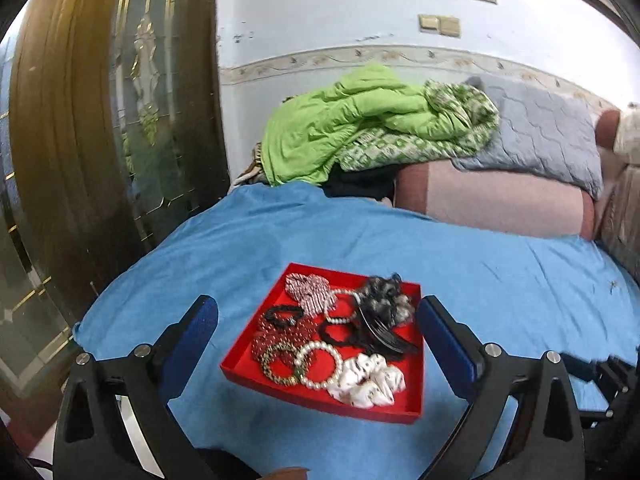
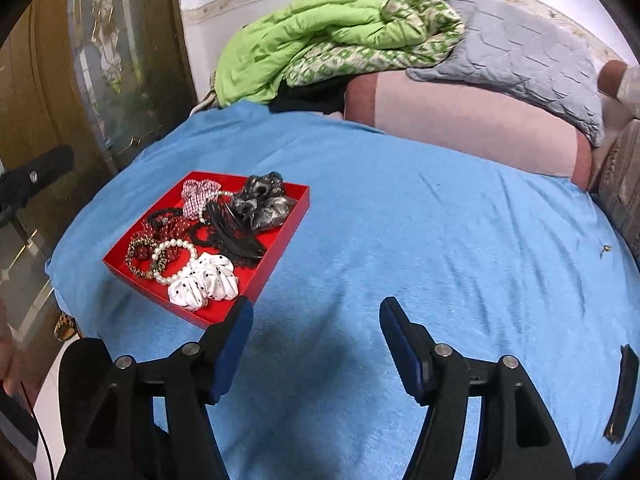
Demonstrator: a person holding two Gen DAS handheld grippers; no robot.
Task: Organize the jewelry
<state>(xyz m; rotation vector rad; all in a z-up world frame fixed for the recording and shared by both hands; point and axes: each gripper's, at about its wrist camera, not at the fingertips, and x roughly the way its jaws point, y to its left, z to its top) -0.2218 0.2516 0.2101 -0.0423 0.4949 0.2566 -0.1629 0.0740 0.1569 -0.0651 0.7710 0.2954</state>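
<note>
A red tray (image 1: 240, 364) (image 2: 280, 236) lies on the blue bedspread (image 1: 500, 280) (image 2: 400, 220). It holds a white scrunchie (image 1: 368, 384) (image 2: 204, 282), a pearl bracelet (image 1: 320, 364) (image 2: 176, 256), a gold beaded bracelet (image 1: 280, 364) (image 2: 140, 256), black hair ties, a black claw clip (image 1: 380, 332) (image 2: 236, 236), a grey scrunchie (image 1: 388, 300) (image 2: 260, 200) and a checked scrunchie (image 1: 308, 292) (image 2: 198, 196). My left gripper (image 1: 318, 312) is open above the tray, nothing between its fingers. My right gripper (image 2: 316, 312) is open over bare bedspread, right of the tray's near corner.
A green quilt (image 1: 360, 128) (image 2: 320, 36), a grey pillow (image 1: 540, 132) (image 2: 520, 52) and a pink bolster (image 1: 500, 200) (image 2: 460, 120) lie at the far side. A wooden glazed door (image 1: 100, 140) (image 2: 80, 80) stands on the left. A small dark object (image 2: 622, 392) lies at the right edge.
</note>
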